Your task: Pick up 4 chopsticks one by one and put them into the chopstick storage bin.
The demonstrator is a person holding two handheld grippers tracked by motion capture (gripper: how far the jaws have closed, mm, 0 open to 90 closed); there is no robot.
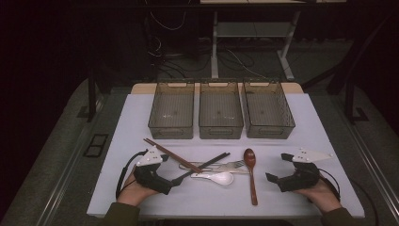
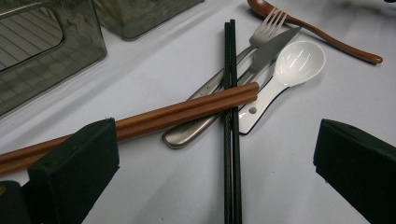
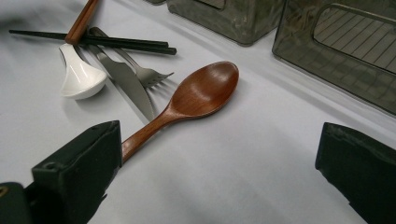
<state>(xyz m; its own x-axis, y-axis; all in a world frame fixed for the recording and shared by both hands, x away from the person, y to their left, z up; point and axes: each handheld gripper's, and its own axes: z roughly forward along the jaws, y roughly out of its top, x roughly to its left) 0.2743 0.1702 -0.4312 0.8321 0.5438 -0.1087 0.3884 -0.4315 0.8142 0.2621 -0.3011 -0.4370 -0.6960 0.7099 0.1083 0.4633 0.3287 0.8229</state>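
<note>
Table (image 1: 301, 122): I am looking at a flat white matte top — all the work is sitting on it.
Bins (image 1: 220, 113): three smoky translucent plastic boxes with ribbed floors and handle cut-outs are standing in a row at the far edge, nothing in them; rigid and light, I judge.
Left gripper (image 1: 171, 184): I am holding it low at the near left, jaws spread wide, nothing between them; its tips are pointing at the pile of cutlery.
Right gripper (image 1: 278, 169): I am resting it at the near right, jaws wide apart and gripping nothing.
Brown chopsticks (image 2: 187, 108): a stiff wooden pair is lying across the pile at centre — light, smooth, likely to roll apart, so I judge a pinch across both sticks near the middle is best.
Black chopsticks (image 2: 231, 121): a thin glossy pair is crossing under the brown pair; slippery, low to the table.
Wooden spoon (image 3: 196, 95): polished and light, lying just right of the pile; its slim handle nearest the right gripper is offering the best hold.
Knife (image 2: 266, 51) and fork (image 2: 268, 25): brushed steel, heavier, flat, hard to lift.
White spoon (image 2: 292, 63): glazed ceramic by the look — fragile, slick.
</note>
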